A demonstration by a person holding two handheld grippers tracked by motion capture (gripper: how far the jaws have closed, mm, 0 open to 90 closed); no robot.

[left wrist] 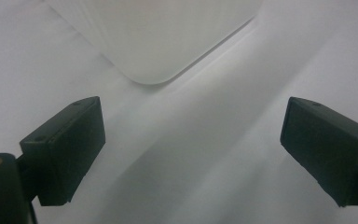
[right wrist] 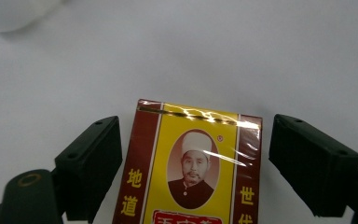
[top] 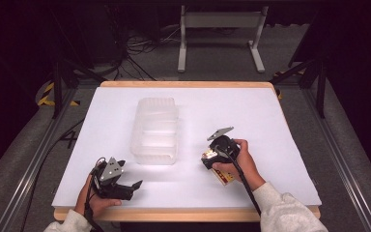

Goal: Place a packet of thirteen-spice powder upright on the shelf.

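High view: a white bench (top: 270,125) with a pale wooden rim carries a clear ribbed plastic container (top: 155,130), which stands a little left of the middle with its long side running away from the person. The right tongs (top: 207,159) sit to the right of that container, apart from it, gripped by the right hand (top: 239,164), whose light sleeve comes in from the bottom edge; a grey three-cornered plate rides on top and a black cable trails back along the forearm. Under the right tongs lies a red-and-yellow packet (top: 223,176), flat on the bench, part of it showing below the hand. In the right gripper view the packet (right wrist: 191,168) lies between the two black jaws of the right tongs (right wrist: 193,168), its maroon borders and yellow panel with a printed portrait and yellow characters facing up under glossy film; a strip of white bench shows on each side between jaw and packet, so the jaws stand around it without pressing on it. The left tongs (top: 136,185) rest near the front left of the bench, held by the left hand (top: 94,195), well apart from the packet. In the left gripper view the left tongs (left wrist: 191,140) stand wide with bare bench between them, and a rounded corner of the container (left wrist: 158,42) lies ahead of them.
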